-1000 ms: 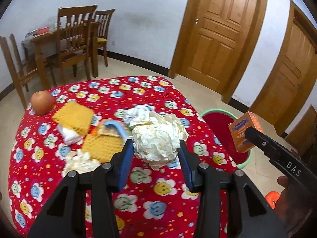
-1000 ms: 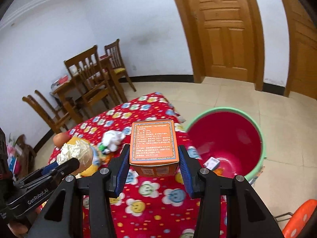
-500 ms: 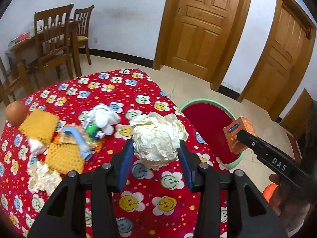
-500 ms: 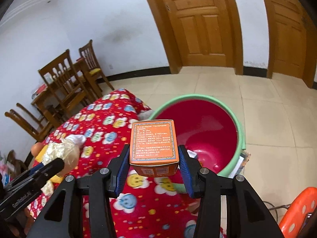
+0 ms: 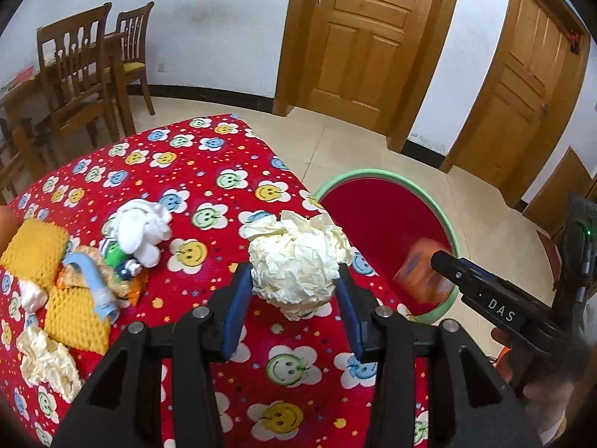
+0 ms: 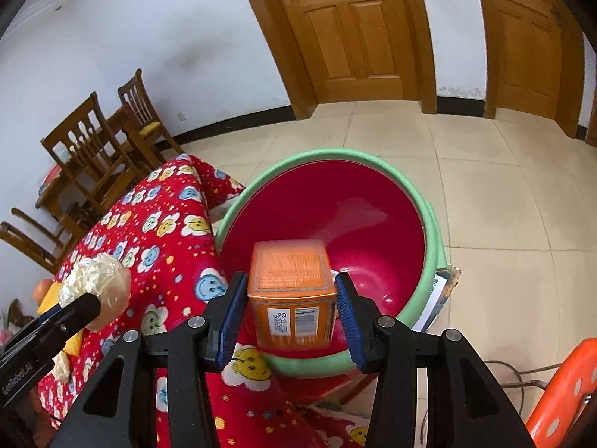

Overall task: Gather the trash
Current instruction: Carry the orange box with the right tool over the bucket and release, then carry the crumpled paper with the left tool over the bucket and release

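**Both grippers loaded, right one over the bin**

Your right gripper (image 6: 289, 308) is clamped on an orange carton (image 6: 289, 291), its blue pads flat against the two side faces. The carton is stiff, light cardboard, likely empty or nearly so; flat sides like these are the right place to hold it, since a pinch across corners could let it twist out. Its barcode face turns toward you and its blurred printed face looks up. It looks nearly cube-shaped, so I cannot name a clear long axis. Just beyond and below the fingertips lies the red basin (image 6: 433, 235) with its green rim; the carton hangs over the near part of the rim, so I judge it ready to drop once you carry it a little further over the bowl.

Your left gripper (image 5: 294, 293) holds a crumpled ball of cream paper (image 5: 296, 265), its jaws set at a middling width against the sides. The ball is soft, very light and springy; it will squash rather than slip, so a mid-ball hold suits it. It is roundish with no real axis. It hangs above the smiley tablecloth (image 5: 209, 171), with the basin off to the gripper's right.

Left of that gripper, on the cloth, more trash waits: a white tissue wad (image 5: 141, 229), yellow foam netting (image 5: 35, 252) and another paper scrap (image 5: 46, 362).
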